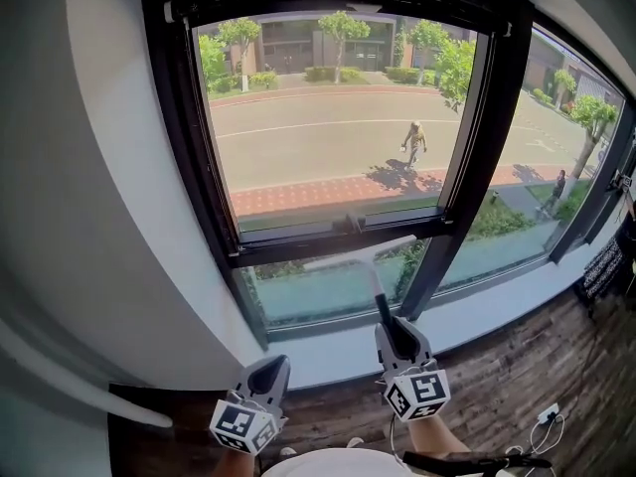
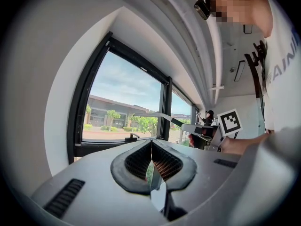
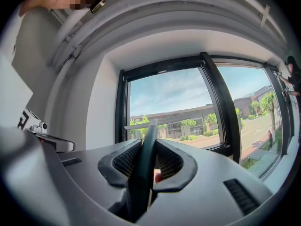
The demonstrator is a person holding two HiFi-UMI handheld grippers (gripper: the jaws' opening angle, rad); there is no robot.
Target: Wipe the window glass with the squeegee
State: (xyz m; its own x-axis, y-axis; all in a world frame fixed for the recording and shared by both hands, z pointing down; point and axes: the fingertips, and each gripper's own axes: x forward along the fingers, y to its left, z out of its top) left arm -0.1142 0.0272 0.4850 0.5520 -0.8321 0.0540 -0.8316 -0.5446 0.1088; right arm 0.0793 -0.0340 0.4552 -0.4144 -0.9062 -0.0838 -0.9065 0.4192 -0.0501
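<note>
The window glass (image 1: 328, 137) sits in a black frame, with a lower pane (image 1: 318, 294) under a crossbar. My right gripper (image 1: 396, 334) is shut on the squeegee's dark handle (image 1: 379, 301). The pale blade (image 1: 360, 250) lies tilted at the top of the lower pane, just below the crossbar. In the right gripper view the handle (image 3: 145, 159) runs up between the jaws to the blade (image 3: 162, 123). My left gripper (image 1: 270, 374) hangs lower left near the sill, shut with nothing in it. The left gripper view shows its jaws (image 2: 151, 160) together, and the squeegee (image 2: 157, 116) off to the right.
A black window latch (image 1: 348, 223) sits on the crossbar. A black mullion (image 1: 475, 157) divides the panes. Below are a white sill (image 1: 328, 358) and wooden floor (image 1: 517, 366) with cables (image 1: 549, 417). A white wall (image 1: 109, 197) stands left. A person (image 3: 292, 74) is at far right.
</note>
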